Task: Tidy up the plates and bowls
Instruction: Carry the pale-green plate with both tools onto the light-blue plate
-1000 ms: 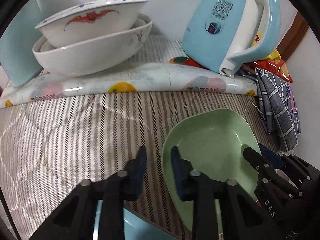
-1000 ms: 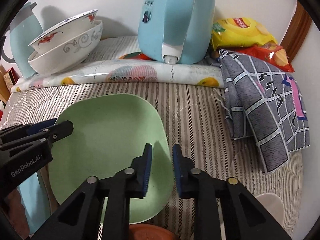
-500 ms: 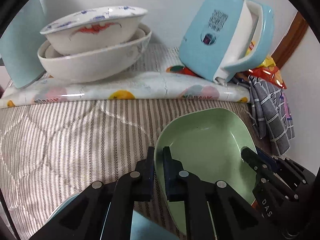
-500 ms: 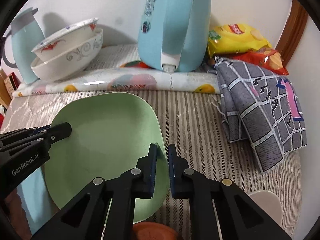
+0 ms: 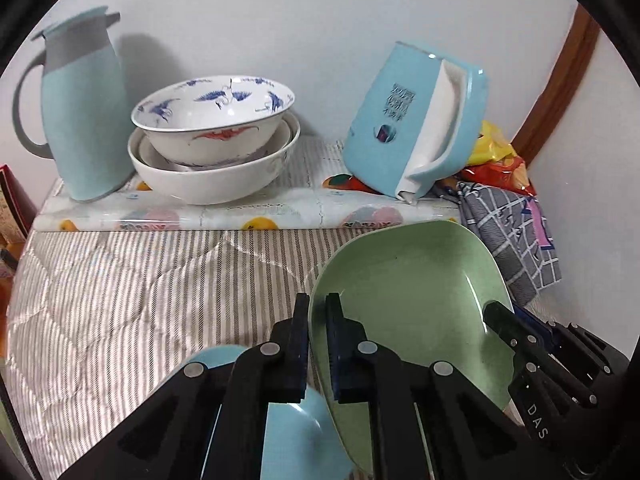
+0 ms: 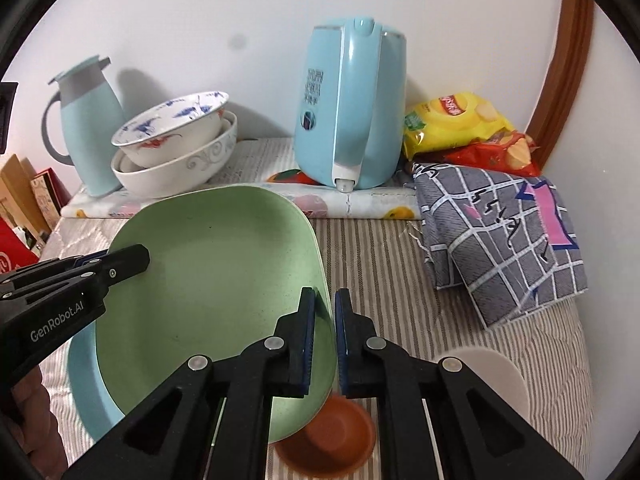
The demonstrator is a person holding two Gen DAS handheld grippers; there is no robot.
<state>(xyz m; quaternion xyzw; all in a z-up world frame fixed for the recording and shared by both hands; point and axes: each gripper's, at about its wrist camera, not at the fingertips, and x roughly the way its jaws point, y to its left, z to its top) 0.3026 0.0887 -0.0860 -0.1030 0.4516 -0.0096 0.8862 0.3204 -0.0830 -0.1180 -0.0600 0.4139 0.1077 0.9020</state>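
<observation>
The left gripper [image 5: 317,322] and the right gripper [image 6: 325,318] each clamped an opposite rim of the green plate [image 6: 216,272], which hung tilted between them above the striped cloth [image 5: 132,292], the stacked bowls [image 5: 214,148] well beyond.

Even, soft indoor light — the jug [image 5: 86,120] and kettle [image 6: 350,112] cast faint shadows on the wall [image 5: 320,20]; fisheye edges curve into black corners.
</observation>
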